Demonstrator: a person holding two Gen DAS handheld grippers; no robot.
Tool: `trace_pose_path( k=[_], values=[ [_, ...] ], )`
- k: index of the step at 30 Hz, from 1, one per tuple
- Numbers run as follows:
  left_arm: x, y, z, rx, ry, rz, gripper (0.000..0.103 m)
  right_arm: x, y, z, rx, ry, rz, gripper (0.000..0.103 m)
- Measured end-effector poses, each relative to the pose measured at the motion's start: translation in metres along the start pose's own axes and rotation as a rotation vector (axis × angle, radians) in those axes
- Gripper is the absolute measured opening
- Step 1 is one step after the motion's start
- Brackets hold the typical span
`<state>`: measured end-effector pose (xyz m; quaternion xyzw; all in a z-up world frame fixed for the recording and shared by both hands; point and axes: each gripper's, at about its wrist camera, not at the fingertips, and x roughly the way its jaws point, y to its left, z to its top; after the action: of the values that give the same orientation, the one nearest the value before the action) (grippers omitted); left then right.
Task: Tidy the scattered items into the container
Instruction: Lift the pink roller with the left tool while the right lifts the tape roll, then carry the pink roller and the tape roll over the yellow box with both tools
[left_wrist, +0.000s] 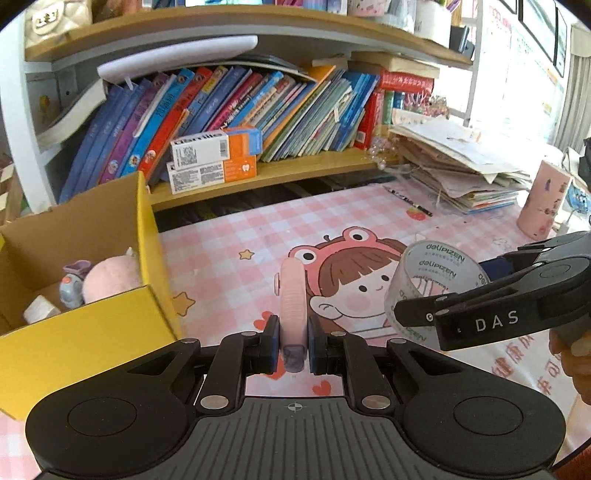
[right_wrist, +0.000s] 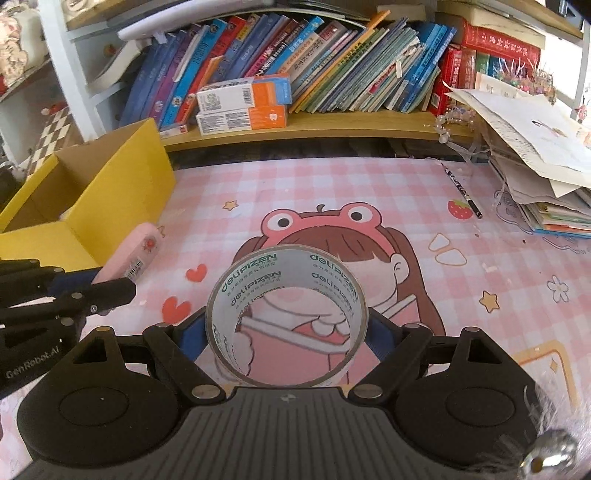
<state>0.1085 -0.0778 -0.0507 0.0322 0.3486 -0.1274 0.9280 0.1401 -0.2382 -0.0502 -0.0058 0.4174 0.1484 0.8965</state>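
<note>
**Tape and pink gadget both in the air, box waiting on the left**

Left wrist view first: the left gripper (left_wrist: 293, 332) has its jaws pressed tight on a slim pink gadget (left_wrist: 293, 295), a flat plastic thing with a ribbed edge and a purple end, held edge-on and standing up over the pink checked mat (left_wrist: 229, 236). It looks light and stiff, so a pinch on the flat sides suits it; smooth plastic could slide if the hold loosens. To the left sits the yellow cardboard box (left_wrist: 147, 221), and this view looks into it: a pink plush toy (left_wrist: 110, 278), a small grey figure (left_wrist: 72, 286) and something white already lie inside. On the right, the right gripper (left_wrist: 417, 314) carries the roll of clear tape (left_wrist: 424, 280).

Right wrist view now: the tape roll (right_wrist: 286, 314) fills the spread jaws of the right gripper (right_wrist: 286, 332), pinched across its outside. Light, but a thin ring, so I judge a hard squeeze would buckle it. Only here do you see the gadget's broad face and barcode label (right_wrist: 129, 254), and a pencil (right_wrist: 461, 190) lying far right. The box's contents are hidden from this angle.
</note>
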Motion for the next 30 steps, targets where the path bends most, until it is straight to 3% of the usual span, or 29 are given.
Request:
trace_pose_path(
  k=[13, 30],
  values=[
    [-0.039, 0.003, -0.013, 0.004, -0.04, -0.013, 0.013, -0.034, 0.023, -0.019, -0.016, -0.035, -0.011, 0.084],
    [-0.069, 0.027, -0.026, 0.007, -0.055, -0.021, 0.013, -0.048, 0.065, -0.027, -0.027, -0.047, -0.007, 0.084]
  ],
)
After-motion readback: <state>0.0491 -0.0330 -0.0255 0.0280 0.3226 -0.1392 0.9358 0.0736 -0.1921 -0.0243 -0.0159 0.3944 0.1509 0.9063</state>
